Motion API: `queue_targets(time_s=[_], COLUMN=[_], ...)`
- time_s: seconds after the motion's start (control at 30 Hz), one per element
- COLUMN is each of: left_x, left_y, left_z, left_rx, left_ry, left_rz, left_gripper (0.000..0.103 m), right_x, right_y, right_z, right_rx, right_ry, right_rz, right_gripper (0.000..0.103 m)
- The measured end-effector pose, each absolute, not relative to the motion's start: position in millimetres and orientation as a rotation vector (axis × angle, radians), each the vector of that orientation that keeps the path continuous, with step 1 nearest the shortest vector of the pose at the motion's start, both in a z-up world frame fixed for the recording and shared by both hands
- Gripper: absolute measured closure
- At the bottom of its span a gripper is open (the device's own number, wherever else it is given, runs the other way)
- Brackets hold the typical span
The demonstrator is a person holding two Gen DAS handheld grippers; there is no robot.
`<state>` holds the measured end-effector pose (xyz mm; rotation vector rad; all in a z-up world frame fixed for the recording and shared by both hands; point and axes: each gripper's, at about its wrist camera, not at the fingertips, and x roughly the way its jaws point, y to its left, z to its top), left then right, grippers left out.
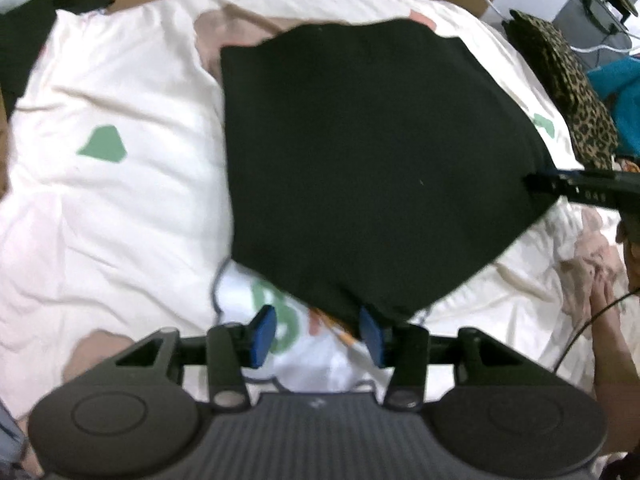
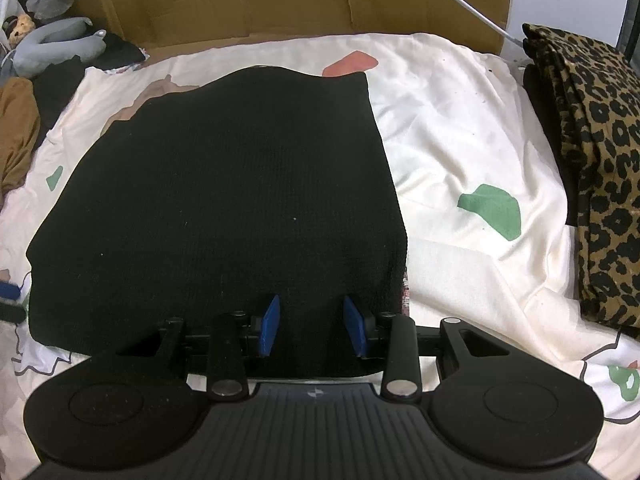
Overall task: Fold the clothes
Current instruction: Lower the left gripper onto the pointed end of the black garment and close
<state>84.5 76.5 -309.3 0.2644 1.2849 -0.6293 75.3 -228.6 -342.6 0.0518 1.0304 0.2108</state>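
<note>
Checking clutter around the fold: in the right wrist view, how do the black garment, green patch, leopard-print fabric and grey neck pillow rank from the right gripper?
1. black garment, between the right gripper pads
2. green patch, right
3. leopard-print fabric, right edge
4. grey neck pillow, far left corner

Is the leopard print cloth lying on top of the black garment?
No, the folded leopard print cloth sits off to the right on the bedsheet, apart from the black garment.

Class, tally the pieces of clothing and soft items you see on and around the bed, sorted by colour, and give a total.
Black knitted garment: 1
Leopard-print folded fabric: 1
Brown crumpled cloth: 1
Teal cloth: 1
Grey neck pillow: 1
Total: 5
</note>
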Motion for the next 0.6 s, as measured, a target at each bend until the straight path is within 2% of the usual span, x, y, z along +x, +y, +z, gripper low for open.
queue_targets(time_s=[0.1, 0.17, 0.6], left_x=[80, 80, 75], left_y=[66, 64, 74], left_z=[-313, -315, -315], left_rx=[0.304, 0.34, 0.25], left_ry=[1.281, 1.264, 1.286], left_rz=[-0.68, -0.691, -0.675], left_gripper=[0.054, 0.066, 0.066], right_x=[75, 76, 79], right_y=[-229, -230, -228], right_z=[-343, -343, -346], right_rx=[0.049, 0.048, 0.046], right_ry=[1.029, 1.029, 1.036], right_rz=[0.216, 0.218, 0.213], right_gripper=[0.061, 0.061, 0.06])
